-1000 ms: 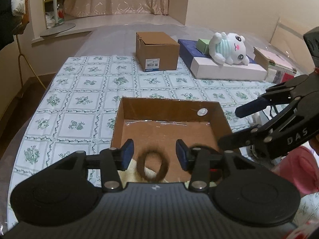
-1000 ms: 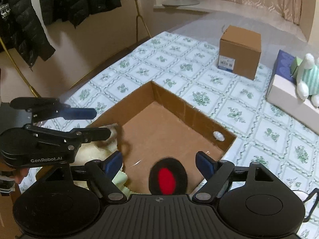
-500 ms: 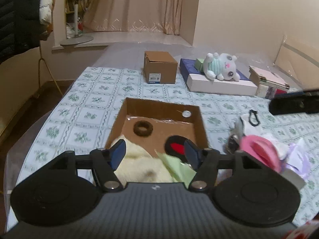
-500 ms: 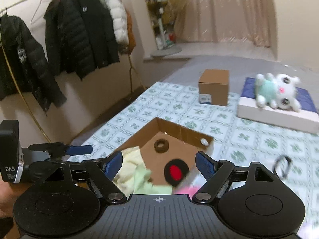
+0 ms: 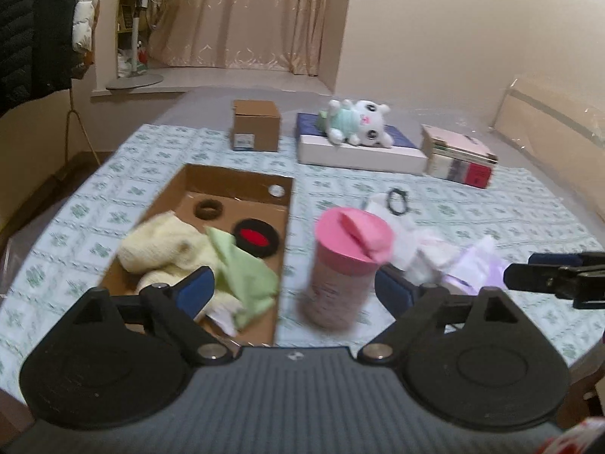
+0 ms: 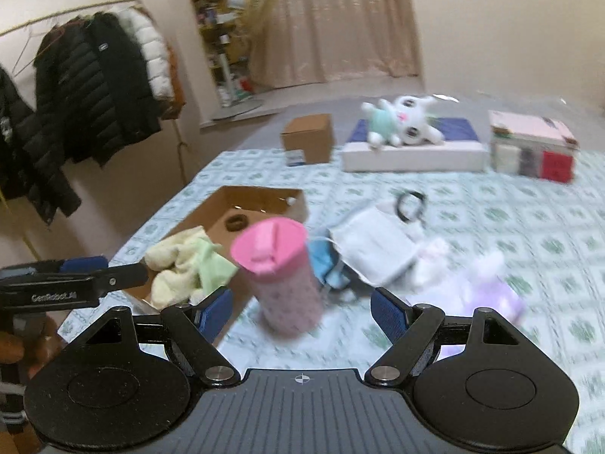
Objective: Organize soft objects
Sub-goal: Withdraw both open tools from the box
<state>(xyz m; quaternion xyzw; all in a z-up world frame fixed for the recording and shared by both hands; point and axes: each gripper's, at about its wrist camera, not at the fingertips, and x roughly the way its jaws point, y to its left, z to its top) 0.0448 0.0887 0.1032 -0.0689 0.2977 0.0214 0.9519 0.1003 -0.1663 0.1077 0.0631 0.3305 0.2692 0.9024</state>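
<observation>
Both grippers hover tilted down over the pink cup (image 5: 349, 261), left gripper (image 5: 295, 289) opening, right gripper (image 6: 300, 310) spread, neither holding anything.

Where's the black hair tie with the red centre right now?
In the left wrist view, the black-and-red hair tie lies inside the open cardboard box, near its right wall, beside the green cloth.

— What's in my open cardboard box (image 5: 242, 181) so far?

— A cream knit cloth (image 5: 166, 242) and a green cloth (image 5: 245, 276) bunched at its near end, plus a brown ring (image 5: 208, 209) and a black-and-red pad (image 5: 256, 236) flat toward the far end.

— And outside it?

— A white mask (image 6: 372, 244) and pale cloths (image 5: 435, 253) lie on the bedspread's near right part.
</observation>
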